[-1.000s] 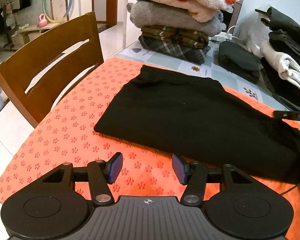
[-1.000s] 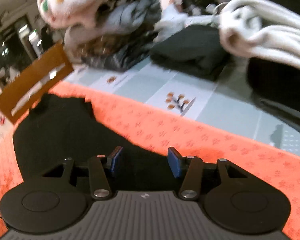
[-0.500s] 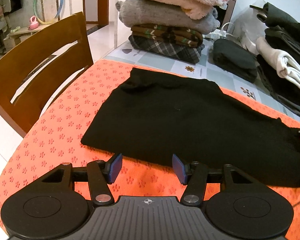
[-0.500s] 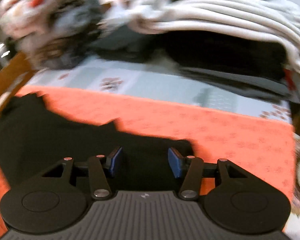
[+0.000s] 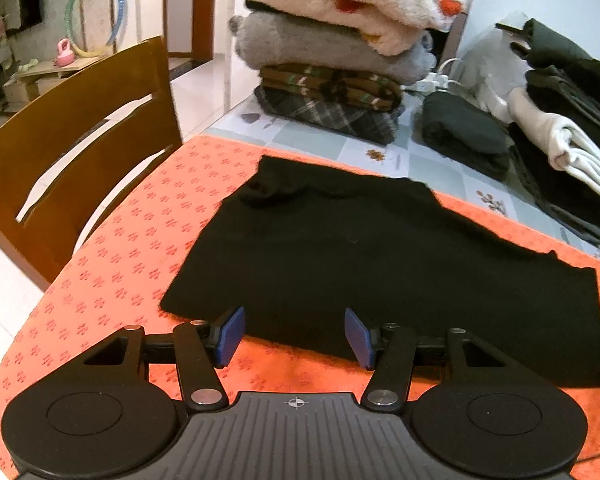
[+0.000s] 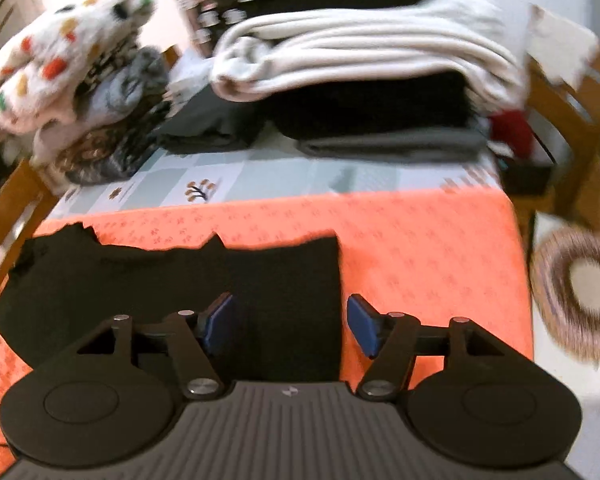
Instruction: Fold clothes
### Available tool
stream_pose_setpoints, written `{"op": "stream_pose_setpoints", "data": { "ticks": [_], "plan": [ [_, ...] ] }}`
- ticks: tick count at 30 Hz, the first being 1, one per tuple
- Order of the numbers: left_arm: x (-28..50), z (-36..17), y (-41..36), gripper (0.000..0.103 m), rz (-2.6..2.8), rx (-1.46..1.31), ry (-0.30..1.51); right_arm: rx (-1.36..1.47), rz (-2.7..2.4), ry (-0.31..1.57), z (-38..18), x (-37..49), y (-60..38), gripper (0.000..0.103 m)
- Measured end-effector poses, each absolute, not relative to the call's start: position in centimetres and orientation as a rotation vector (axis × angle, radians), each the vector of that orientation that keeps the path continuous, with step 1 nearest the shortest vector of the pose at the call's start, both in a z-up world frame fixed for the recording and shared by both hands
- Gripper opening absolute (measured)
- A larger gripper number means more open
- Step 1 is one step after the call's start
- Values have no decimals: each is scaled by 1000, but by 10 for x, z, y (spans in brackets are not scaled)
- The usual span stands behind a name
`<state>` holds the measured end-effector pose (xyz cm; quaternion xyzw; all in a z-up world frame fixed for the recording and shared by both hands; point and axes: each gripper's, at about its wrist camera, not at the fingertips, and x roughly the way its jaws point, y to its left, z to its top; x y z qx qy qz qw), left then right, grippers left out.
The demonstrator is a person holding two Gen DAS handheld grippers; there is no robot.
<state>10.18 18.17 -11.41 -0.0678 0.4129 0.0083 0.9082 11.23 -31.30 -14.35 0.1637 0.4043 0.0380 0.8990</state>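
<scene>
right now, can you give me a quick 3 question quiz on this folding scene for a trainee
1. True or false: the left claw is shut on the black garment.
2. What lies straight under the black garment: A) bare wood, B) the orange mat, C) a towel?
3. In the right wrist view, which edge of the black garment does the right claw straddle?

Key:
1. False. Both claws are open and hold nothing.
2. B.
3. Its right-hand edge: one pad is over black cloth, the other over the orange mat.
</scene>
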Motion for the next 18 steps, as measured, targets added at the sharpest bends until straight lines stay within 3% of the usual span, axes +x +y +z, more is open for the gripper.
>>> {"op": "stream_pose_setpoints", "data": {
  "ticks": [9, 18],
  "plan": [
    [107, -96, 142, 59, -160, -83, 815, 560, -35, 845, -168, 42, -319, 69],
    [108, -87, 65, 64, -428, 99, 798, 386, 182, 808, -168, 48, -302, 68]
  ]
}}
